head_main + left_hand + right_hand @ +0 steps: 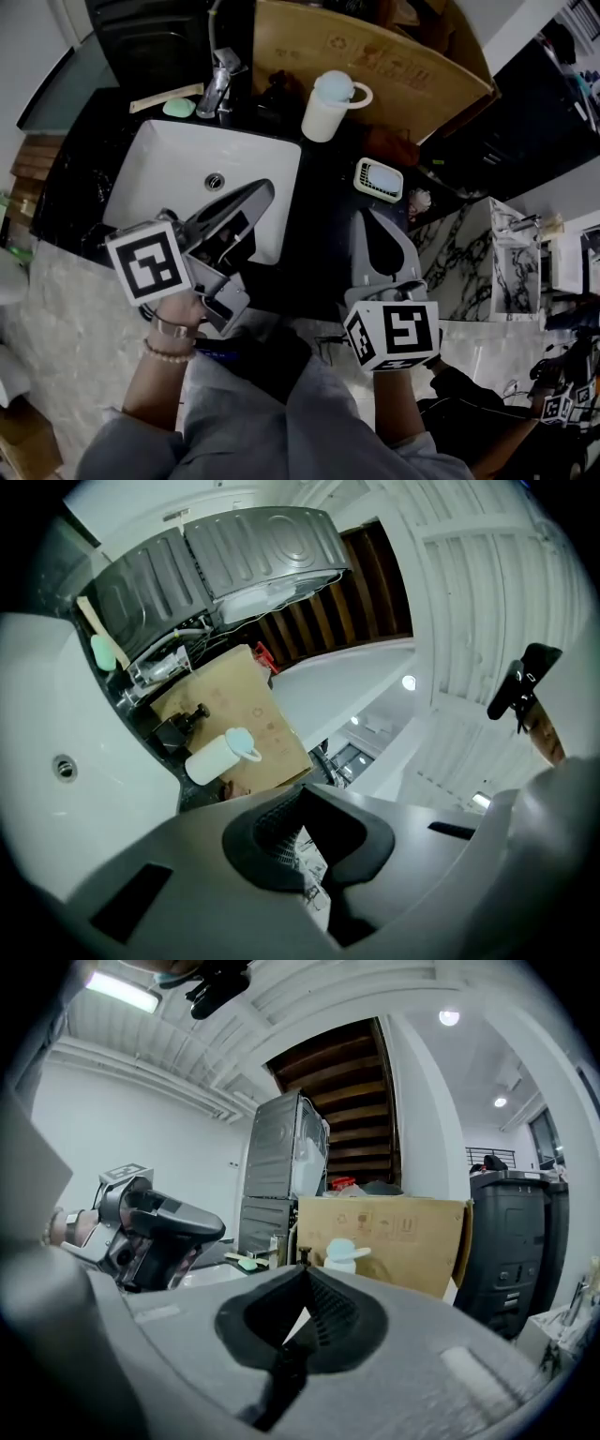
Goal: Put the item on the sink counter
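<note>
Left tool (261, 191) and right tool (377, 218) are pressed together, nothing pinched, parked at the near edge. White pale-blue-lidded plastic cup (328, 105) is seen upright on black counter (323, 192), likely already placed.

cardboard box (412, 80) — recycling and handling symbols, no legible words

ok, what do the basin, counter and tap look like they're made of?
Basin: glossy white with a smooth sheen, likely glazed ceramic.
Counter: black and polished with faint reflections, looks like stone but could be laminate.
Tap: bright, mirror-like silver, probably chrome-plated metal.
</note>
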Available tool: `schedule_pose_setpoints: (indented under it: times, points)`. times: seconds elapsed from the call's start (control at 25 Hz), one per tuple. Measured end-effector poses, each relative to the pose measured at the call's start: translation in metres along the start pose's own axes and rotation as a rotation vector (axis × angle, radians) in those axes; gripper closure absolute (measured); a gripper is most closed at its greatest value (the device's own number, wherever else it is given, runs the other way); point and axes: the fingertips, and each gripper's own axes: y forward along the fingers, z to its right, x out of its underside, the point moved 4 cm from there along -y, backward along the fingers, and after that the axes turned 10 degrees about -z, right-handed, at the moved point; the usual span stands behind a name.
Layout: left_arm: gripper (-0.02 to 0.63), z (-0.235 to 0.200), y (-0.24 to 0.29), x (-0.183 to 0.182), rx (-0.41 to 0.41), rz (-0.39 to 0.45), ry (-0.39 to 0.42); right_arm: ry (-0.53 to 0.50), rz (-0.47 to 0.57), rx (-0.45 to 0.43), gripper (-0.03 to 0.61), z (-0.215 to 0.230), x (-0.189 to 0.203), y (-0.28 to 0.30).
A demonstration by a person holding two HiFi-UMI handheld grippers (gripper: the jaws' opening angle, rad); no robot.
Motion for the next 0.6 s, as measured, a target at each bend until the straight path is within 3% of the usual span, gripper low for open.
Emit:
schedule_pose_setpoints:
  times: [0.2,0.6]
  points:
    - [0.609,0.01,-0.025,0.001,-0.058,-0.016,0.11,0.015,0.021,0.006,0.58,-0.025,-0.008,-0.015]
    - [0.609,0.035,-0.065,0.009,-0.093,-0.051,0.304,0.02,0.041,0.022,0.58,-0.073,-0.014,-0.041]
